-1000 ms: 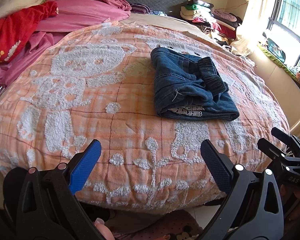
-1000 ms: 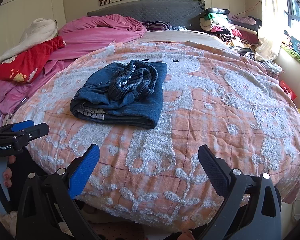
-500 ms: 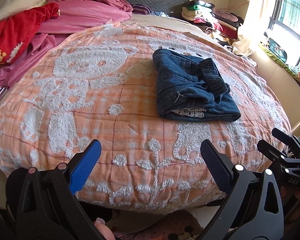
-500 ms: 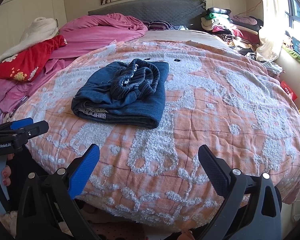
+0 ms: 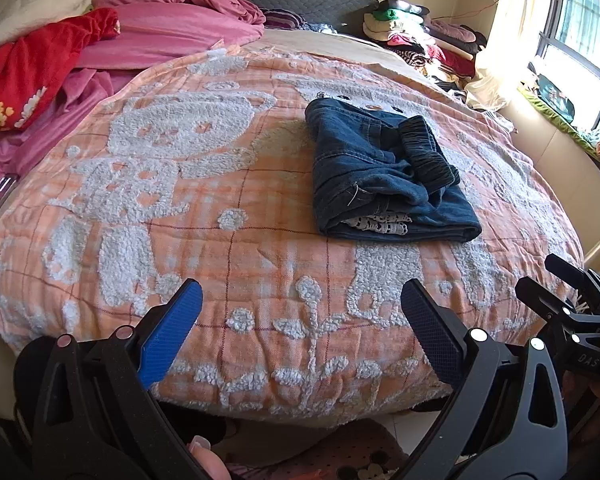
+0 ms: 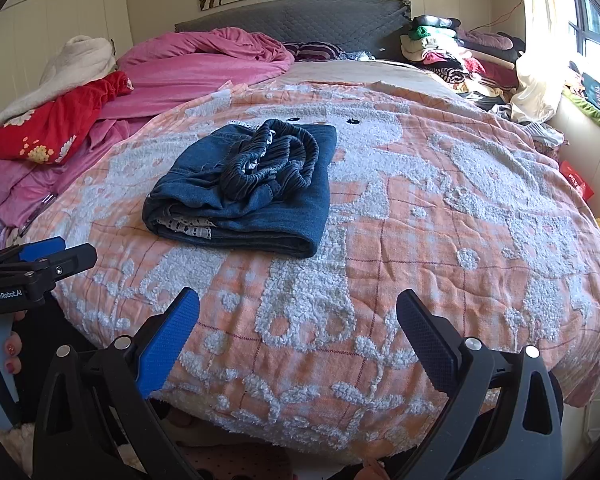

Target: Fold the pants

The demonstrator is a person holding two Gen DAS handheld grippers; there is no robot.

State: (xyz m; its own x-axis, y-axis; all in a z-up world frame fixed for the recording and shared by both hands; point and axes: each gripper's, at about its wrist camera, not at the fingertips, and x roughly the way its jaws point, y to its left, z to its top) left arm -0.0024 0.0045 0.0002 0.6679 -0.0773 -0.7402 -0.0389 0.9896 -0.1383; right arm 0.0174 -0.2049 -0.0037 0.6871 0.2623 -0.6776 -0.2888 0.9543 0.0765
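Dark blue denim pants point(image 5: 384, 176) lie folded into a compact bundle on the orange and white bedspread point(image 5: 188, 208), their gathered elastic waistband on top. In the right wrist view the same pants point(image 6: 248, 192) lie left of centre. My left gripper point(image 5: 300, 312) is open over the near edge of the bed, well short of the pants, nothing between its fingers. My right gripper point(image 6: 298, 320) is also open and empty at the bed's near edge. The right gripper shows at the left view's right edge point(image 5: 568, 312), and the left gripper at the right view's left edge point(image 6: 40, 264).
Pink bedding point(image 6: 204, 64) and a red flowered blanket point(image 6: 56, 124) are heaped at the bed's far left. A pile of clothes point(image 6: 452, 52) lies by the grey headboard point(image 6: 300, 16) at the far right. A window point(image 5: 580, 32) is on the right wall.
Both grippers have drifted slightly, so the pants sit a little lower in each view. The pants have not moved and both grippers stay open.
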